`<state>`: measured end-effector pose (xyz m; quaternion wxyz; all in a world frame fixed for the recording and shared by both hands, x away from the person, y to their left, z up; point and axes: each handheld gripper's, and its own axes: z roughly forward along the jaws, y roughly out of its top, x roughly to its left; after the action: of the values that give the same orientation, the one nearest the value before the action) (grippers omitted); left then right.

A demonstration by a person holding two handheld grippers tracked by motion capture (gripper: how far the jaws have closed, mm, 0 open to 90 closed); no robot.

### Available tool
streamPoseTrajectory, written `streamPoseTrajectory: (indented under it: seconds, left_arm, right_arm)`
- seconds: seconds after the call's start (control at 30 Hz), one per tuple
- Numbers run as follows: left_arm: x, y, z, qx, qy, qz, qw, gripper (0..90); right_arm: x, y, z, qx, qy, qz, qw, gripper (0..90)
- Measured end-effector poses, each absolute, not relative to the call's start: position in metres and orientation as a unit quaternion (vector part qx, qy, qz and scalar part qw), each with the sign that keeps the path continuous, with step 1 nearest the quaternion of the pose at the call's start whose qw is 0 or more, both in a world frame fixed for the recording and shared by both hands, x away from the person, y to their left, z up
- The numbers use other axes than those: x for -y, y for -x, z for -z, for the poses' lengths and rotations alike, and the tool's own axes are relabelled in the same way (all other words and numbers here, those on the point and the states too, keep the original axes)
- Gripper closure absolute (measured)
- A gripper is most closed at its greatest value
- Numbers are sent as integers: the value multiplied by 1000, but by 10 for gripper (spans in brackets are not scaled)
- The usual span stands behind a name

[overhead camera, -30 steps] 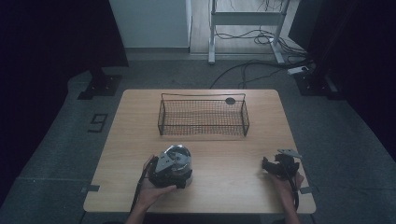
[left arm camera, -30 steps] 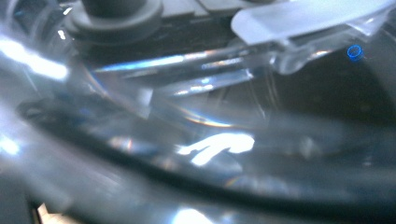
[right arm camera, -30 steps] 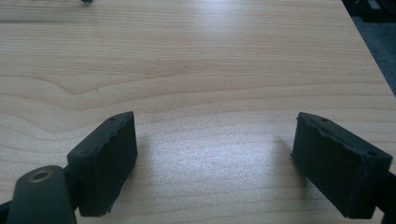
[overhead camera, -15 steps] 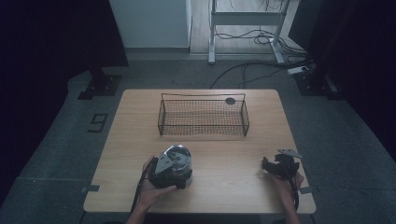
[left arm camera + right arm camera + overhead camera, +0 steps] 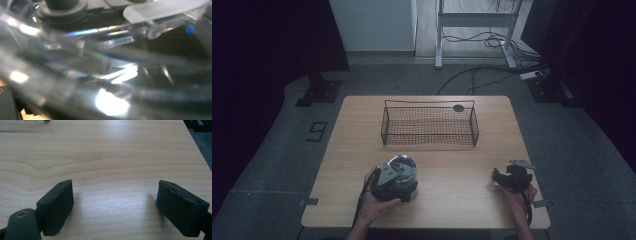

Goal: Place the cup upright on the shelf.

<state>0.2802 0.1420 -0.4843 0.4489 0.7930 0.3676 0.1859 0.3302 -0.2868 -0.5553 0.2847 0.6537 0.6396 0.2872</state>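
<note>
My left gripper point(image 5: 391, 181) sits near the table's front edge, left of the middle, held by a hand. A round, shiny clear object point(image 5: 402, 164) lies right against and under it. In the left gripper view this clear object point(image 5: 107, 70) is pressed close to the camera, blurred and full of glare, and the jaws are hidden. My right gripper point(image 5: 508, 178) rests at the front right, held by the other hand. Its black pads point(image 5: 58, 205) stand wide apart over bare wood, so the right gripper point(image 5: 115, 188) is open with nothing between them.
A black wire basket point(image 5: 429, 125) stands across the middle of the wooden table point(image 5: 462, 200), towards the back. A small dark round thing point(image 5: 458, 108) lies at the basket's far right corner. Cables and a metal stand sit on the floor beyond the table.
</note>
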Motion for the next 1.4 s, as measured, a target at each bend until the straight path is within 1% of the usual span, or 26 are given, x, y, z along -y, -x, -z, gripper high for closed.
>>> streamPoseTrajectory:
  seconds: [0.13, 0.37, 0.8, 1.1, 1.4]
  left_arm:
    - [-142, -282, 477, -374, -787, -182, 455, 35]
    - [-145, -283, 467, -368, -783, -178, 469, 35]
    - [-145, -286, 446, -360, -780, -185, 477, 35]
    - [-145, -289, 439, -365, -773, -195, 482, 35]
    - [-145, -293, 434, -368, -771, -193, 483, 35]
  right_arm:
    - [287, -330, 555, -639, -654, -287, 285, 144]
    - [287, -330, 555, -638, -655, -287, 286, 146]
    - [287, -330, 555, -634, -659, -284, 288, 145]
    - [287, -330, 555, -634, -660, -283, 287, 145]
    - [287, -330, 555, -633, -661, -284, 288, 145]
